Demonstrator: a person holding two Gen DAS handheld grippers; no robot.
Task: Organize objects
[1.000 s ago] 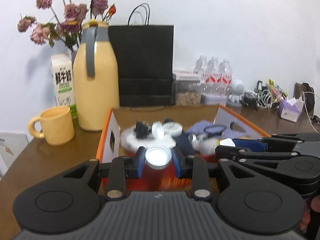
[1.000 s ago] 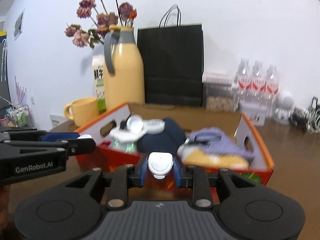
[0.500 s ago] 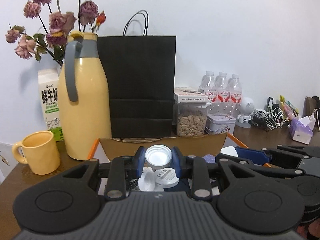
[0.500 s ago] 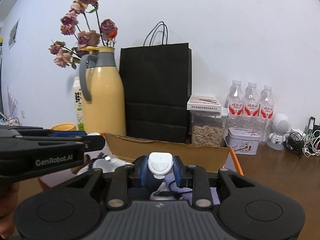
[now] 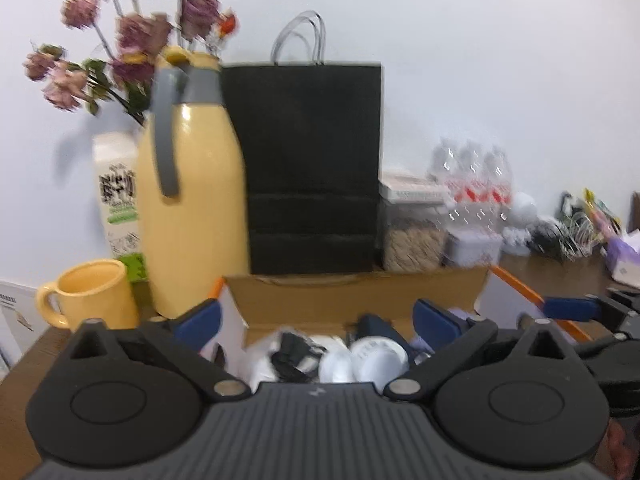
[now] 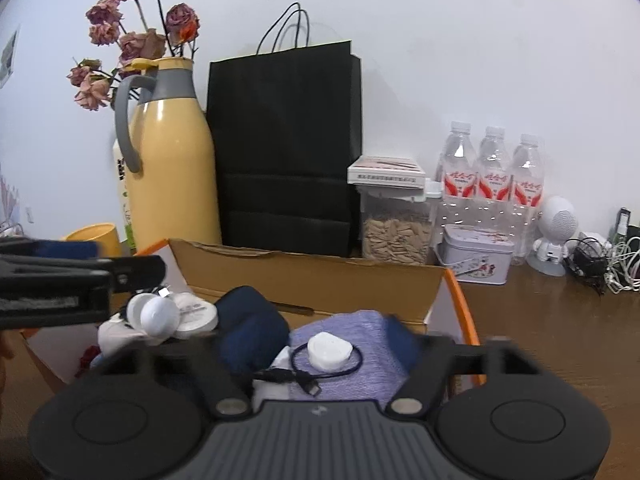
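I see both grippers over the cardboard box (image 6: pixel 312 276) on the counter (image 6: pixel 560 332), jaws spread wide and empty: left gripper (image 5: pixel 316 316), right gripper (image 6: pixel 304 344). A white charger (image 6: pixel 330 351) lies on purple cloth (image 6: pixel 360 364) inside; white caps (image 5: pixel 366 356) sit beside it.

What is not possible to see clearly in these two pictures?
- Left wrist view: motion blur makes the milk carton print and water bottles unreadable.
- Both views: the claw bodies cover the cardboard box front; its lower contents are hidden.
- Right wrist view: the left claw hides most of the yellow mug.
- Right wrist view: cables run off the edge.
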